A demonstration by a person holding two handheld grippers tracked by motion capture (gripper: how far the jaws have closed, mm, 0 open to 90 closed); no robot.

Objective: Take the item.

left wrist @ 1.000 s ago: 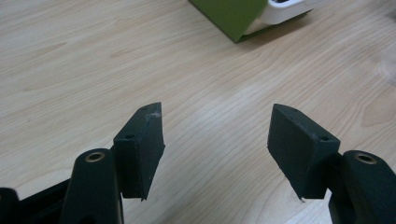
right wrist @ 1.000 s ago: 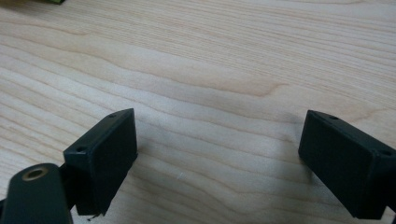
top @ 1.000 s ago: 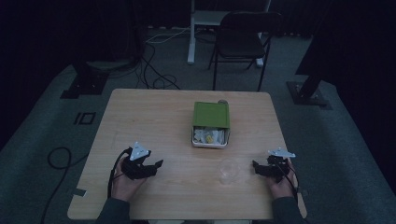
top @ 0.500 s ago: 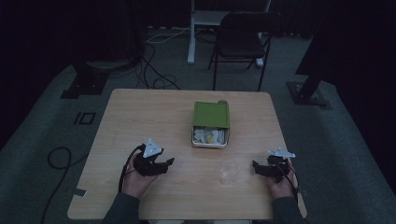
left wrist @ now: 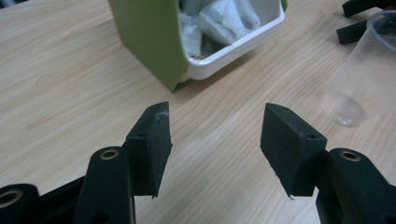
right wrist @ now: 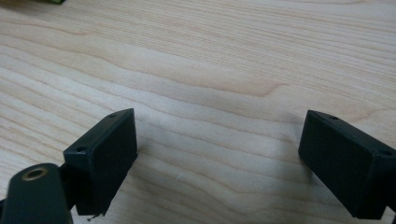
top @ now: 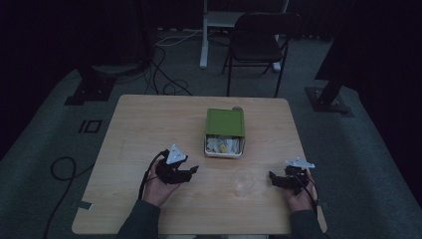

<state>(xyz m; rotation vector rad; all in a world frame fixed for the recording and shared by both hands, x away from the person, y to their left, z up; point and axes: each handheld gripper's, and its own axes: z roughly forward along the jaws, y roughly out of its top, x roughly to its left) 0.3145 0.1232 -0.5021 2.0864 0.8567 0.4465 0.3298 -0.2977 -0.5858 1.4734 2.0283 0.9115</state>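
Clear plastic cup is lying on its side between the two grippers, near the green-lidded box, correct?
Not quite: the clear plastic cup stands upright, as the high view shows. It is indeed between the left gripper and the right gripper, near the green-lidded box.

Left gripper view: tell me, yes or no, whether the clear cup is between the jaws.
No: the clear cup stands on the table beyond the open left gripper.
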